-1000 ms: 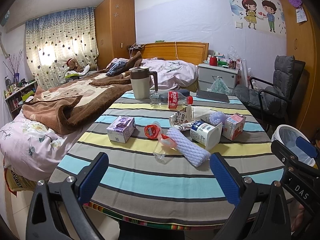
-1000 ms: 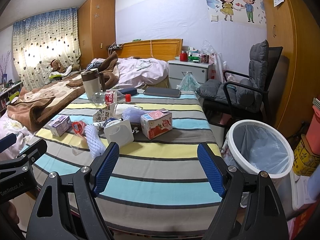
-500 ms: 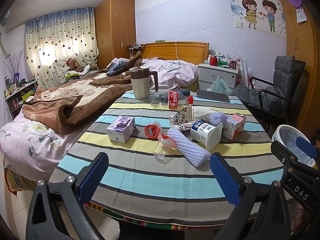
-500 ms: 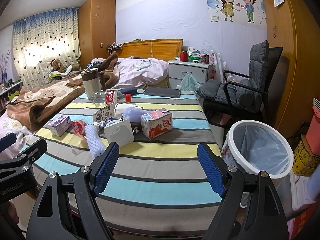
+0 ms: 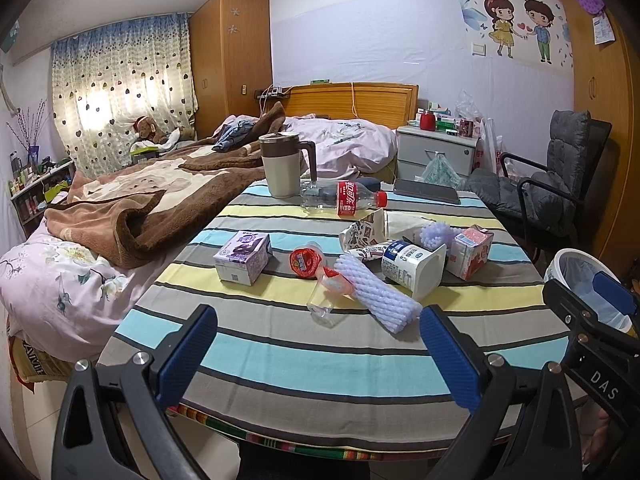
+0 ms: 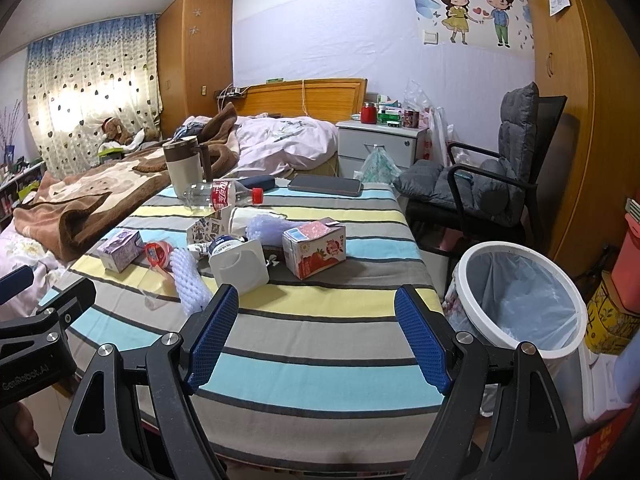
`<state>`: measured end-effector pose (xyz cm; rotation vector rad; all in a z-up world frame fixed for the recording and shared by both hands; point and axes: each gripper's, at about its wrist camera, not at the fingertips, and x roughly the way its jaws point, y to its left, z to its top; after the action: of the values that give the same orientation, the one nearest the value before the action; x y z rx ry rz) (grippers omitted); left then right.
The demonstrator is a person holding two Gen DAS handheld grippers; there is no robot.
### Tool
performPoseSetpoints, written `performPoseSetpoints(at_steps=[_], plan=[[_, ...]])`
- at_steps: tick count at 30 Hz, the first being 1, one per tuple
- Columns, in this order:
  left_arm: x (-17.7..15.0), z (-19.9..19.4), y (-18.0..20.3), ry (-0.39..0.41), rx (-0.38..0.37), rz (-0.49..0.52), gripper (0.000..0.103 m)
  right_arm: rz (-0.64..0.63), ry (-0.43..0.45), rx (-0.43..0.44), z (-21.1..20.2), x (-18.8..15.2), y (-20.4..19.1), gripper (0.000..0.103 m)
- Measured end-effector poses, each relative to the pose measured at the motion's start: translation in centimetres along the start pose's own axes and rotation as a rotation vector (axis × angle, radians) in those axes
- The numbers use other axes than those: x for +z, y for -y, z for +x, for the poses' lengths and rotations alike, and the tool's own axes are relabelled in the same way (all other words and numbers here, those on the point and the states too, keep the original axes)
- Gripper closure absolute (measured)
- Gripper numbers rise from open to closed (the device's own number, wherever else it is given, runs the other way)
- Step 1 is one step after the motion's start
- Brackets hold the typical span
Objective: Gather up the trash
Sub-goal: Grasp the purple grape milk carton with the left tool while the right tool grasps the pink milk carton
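Nothing differs from the earlier frames: both tools stay at the near edge of the striped tabletop (image 5: 280,344). The left hand-held gripper (image 5: 318,354) is wide open and empty, and so is the right hand-held gripper (image 6: 316,336). The trash lies in the middle of the tabletop: a purple foam net sleeve (image 5: 376,298), a white yogurt tub (image 5: 414,264), a pink strawberry carton (image 6: 314,248), a small purple carton (image 5: 242,257) and a clear plastic bottle with red label (image 5: 344,198). Only the right view shows fully the white lined trash bin (image 6: 516,300) on the floor at the right.
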<state>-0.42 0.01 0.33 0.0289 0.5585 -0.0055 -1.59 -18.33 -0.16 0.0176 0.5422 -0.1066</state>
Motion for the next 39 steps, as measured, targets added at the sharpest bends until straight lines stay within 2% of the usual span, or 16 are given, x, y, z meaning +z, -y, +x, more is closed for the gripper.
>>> performPoseSetpoints(at_steps=[13,23,26,30,34,36,39], plan=[[-0.1,0.3,-0.4,-0.005,0.001,-0.003,0.0,-0.009,-0.007,0.002,0.2,0.1,-0.2,0.022],[0.1,2.9,-1.2,-0.047,-0.011,-0.001,0.0,-0.019,-0.02,0.005,1.6,0.4,-0.3,0.022],[0.1,4.3,-2.1,-0.078,-0.017,-0.007,0.0,-0.015,-0.011,0.024,2.6,0.7,0.2,0.022],[0.5,6.2,-3.8,-0.11,-0.066,-0.044,0.0,-0.014,-0.036,0.029,4.9,1.2,1.1,0.022],[0.9,7.6,-5.6,-0.109,-0.056,-0.062,0.0,-0.02,-0.054,0.041,7.0,1.8,1.8,0.022],[1.0,8.4,-6.9,-0.123,-0.062,-0.092,0.0,0.019,-0.13,0.042,8.6,2.1,2.3,0.022],[1.3,9.5,-8.4,-0.137,-0.055,-0.128,0.0,0.049,-0.136,0.062,9.7,2.4,2.2,0.022]])
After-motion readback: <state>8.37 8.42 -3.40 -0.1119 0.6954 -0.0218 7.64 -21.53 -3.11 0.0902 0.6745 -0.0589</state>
